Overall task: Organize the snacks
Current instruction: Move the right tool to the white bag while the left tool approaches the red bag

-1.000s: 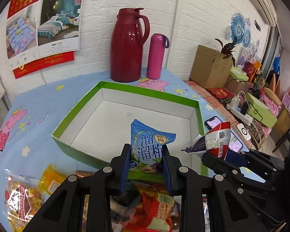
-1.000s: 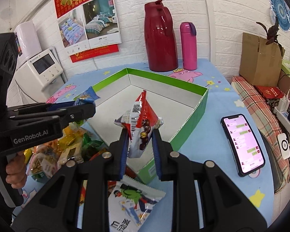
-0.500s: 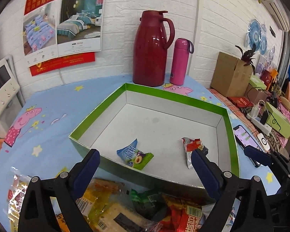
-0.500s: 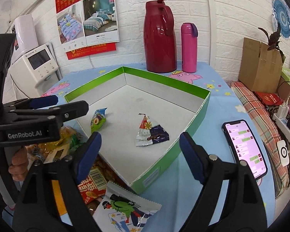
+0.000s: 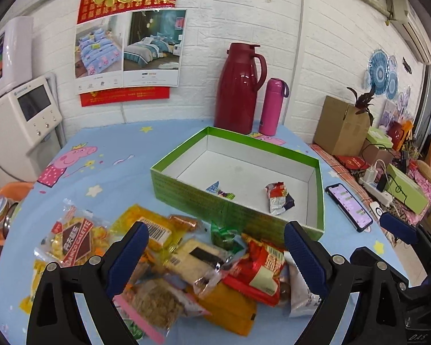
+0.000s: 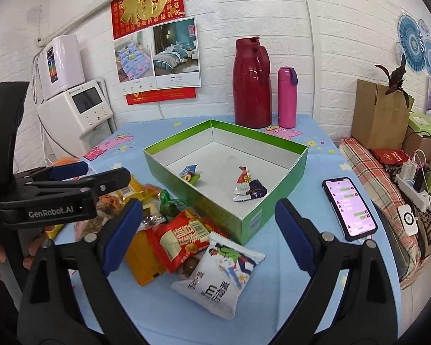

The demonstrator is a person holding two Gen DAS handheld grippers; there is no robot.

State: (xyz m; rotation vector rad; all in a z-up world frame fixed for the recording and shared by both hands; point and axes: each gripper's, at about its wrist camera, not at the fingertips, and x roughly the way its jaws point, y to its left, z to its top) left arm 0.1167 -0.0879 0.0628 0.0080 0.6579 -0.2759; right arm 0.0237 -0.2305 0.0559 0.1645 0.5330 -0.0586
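A green box point(image 5: 192, 194) point(image 6: 273, 204) with a white inside stands mid-table. In it lie a small blue plum packet point(image 5: 219, 190) point(image 6: 189, 174) and a red-and-silver chocolate packet point(image 5: 278, 197) point(image 6: 248, 188). In front of the box is a heap of snack packets, among them a red packet point(image 5: 258, 273) point(image 6: 181, 240), a white packet point(image 6: 218, 276) and a yellow packet point(image 5: 146, 227). My left gripper point(image 5: 215, 244) point(image 6: 69, 178) hangs open above the heap. My right gripper point(image 6: 208, 231) is open over the red and white packets. Neither holds anything.
A red thermos jug point(image 5: 240, 92) and a pink bottle point(image 5: 273, 106) stand behind the box by the wall. A phone point(image 6: 349, 208) lies on the blue cloth right of the box. A white appliance point(image 6: 77, 112) sits at the left; cardboard box point(image 6: 379, 115) and power strip at the right.
Both grippers let go of their packets into the box, opened wide, and drew back and up to above the heap in front of the box.
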